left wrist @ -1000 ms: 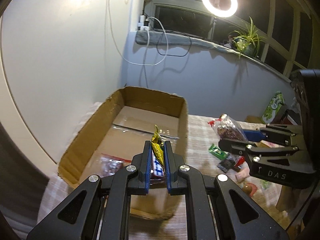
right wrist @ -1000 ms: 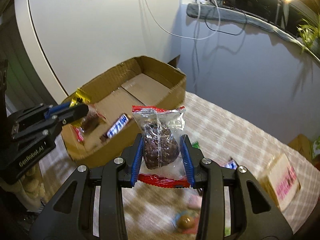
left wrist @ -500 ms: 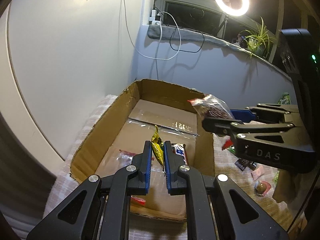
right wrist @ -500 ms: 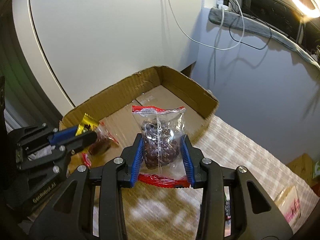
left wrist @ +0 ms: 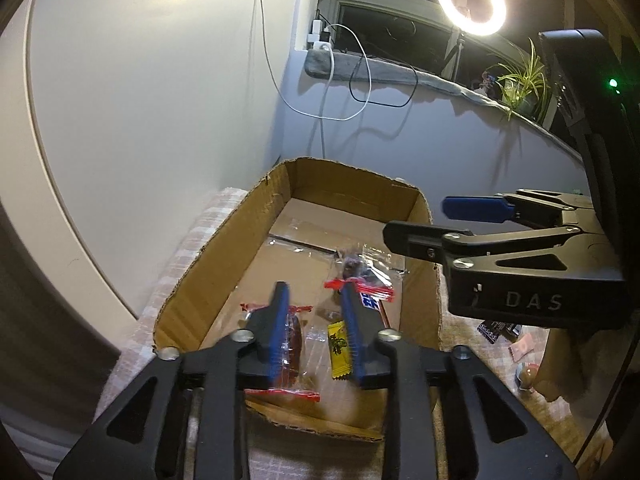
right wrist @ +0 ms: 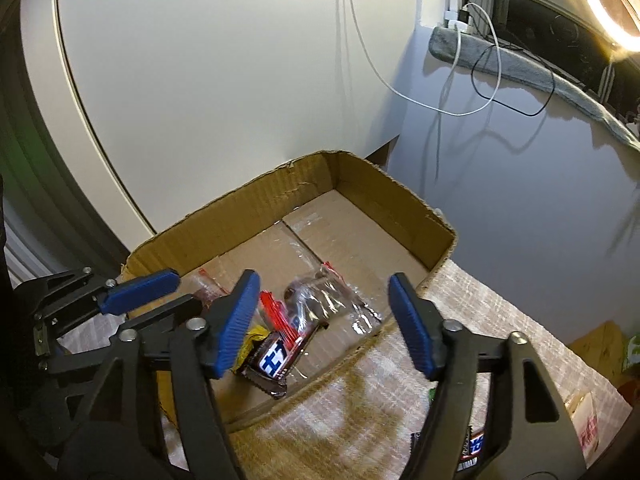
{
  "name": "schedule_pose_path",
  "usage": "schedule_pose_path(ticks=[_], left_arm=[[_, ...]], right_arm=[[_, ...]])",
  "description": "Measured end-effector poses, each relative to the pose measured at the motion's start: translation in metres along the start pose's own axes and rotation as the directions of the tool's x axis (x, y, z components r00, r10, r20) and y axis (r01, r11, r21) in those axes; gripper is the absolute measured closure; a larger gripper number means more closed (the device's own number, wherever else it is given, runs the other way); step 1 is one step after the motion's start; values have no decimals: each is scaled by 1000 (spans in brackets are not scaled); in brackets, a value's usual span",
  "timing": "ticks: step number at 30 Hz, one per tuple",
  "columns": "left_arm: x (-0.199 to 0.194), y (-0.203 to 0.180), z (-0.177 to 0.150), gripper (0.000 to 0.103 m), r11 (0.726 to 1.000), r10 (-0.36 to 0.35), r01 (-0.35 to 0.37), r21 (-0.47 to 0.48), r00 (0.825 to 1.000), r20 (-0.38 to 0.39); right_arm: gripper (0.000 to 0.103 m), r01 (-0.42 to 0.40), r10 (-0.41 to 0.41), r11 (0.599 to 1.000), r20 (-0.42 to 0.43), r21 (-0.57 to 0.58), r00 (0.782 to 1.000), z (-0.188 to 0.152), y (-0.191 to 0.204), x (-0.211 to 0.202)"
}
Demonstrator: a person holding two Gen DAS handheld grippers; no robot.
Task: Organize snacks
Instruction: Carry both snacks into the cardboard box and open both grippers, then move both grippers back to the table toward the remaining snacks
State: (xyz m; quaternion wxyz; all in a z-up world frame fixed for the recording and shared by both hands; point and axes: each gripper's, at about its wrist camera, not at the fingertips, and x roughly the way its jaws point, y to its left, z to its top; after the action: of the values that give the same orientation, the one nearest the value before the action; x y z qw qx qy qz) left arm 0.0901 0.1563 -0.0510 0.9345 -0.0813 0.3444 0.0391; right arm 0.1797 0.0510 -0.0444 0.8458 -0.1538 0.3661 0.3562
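An open cardboard box stands on the checked tablecloth. My left gripper hovers over its near end with its jaws opening. A yellow packet lies loose on the box floor between the fingers, touched by neither pad. My right gripper is over the box too, its jaws opening wide with nothing in them. Below it lies a clear red-edged bag of dark snacks. A chocolate bar and a second red-edged packet also lie in the box.
Loose snacks lie on the cloth right of the box. The right gripper reaches in from the right; the left gripper shows at the left. A white wall stands close behind the box, with hanging cables.
Both grippers have opened. The yellow packet left the left jaws and the clear bag left the right jaws; both now lie in the box. The right gripper moved over the box.
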Motion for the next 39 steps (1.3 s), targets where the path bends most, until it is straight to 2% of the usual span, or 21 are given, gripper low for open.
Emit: schedule_pose_path(ticks=[12, 19, 22, 24, 32, 39], left_arm=[[-14, -17, 0, 69, 1000, -18, 17, 12, 1000, 23], [-21, -45, -3, 69, 996, -72, 71, 50, 997, 15], [-23, -60, -8, 63, 992, -106, 105, 66, 994, 8], [-23, -71, -12, 62, 988, -127, 127, 81, 992, -5], [-17, -119, -35, 62, 963, -215, 226, 145, 973, -87], [-4, -157, -55, 62, 929, -275, 314, 195, 940, -201]], right_arm=[[27, 34, -36, 997, 30, 66, 999, -20, -31, -39], [27, 69, -75, 992, 56, 107, 996, -42, -54, -76], [27, 84, -91, 989, 57, 124, 994, -54, -66, -89], [27, 93, -102, 986, 55, 139, 993, -64, -74, -97], [27, 150, -152, 965, -10, 214, 988, -120, -117, -116], [27, 161, -137, 944, -104, 286, 985, -172, -149, -119]])
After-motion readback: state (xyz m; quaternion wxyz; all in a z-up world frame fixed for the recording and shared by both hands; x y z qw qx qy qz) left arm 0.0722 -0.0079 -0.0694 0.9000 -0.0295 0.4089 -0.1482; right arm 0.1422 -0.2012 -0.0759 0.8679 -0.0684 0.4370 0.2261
